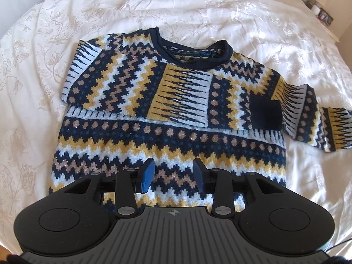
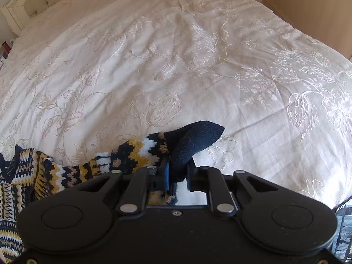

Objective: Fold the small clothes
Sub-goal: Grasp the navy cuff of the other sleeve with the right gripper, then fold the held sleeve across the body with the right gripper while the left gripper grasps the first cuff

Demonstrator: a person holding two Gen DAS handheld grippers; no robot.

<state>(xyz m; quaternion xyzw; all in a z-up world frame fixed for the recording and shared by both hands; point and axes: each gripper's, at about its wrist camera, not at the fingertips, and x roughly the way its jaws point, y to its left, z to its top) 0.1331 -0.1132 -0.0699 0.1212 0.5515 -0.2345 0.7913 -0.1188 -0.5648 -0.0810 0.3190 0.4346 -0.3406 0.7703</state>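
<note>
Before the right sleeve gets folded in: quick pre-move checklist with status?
1. Right gripper clamped on the navy cuff: ok.
2. Left gripper open, nothing between its pads: ok.
3. Other sleeve already folded across the sweater chest: ok.
4. Sweater body flat on the bedspread: ok.
5. Landing zone on the chest free of the left gripper: ok.
6. Grip catches both cuff layers: cannot tell.

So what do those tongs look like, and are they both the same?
Mostly the same. The left tongs have a matte black body with two round discs, black linkage bars with silver rivets, and blue pads on the fingertips. A grey ribbed plate with a small crosshair mark sits in the middle. The right tongs are the same black shape with blue pads, but the middle looks plain black.
</note>
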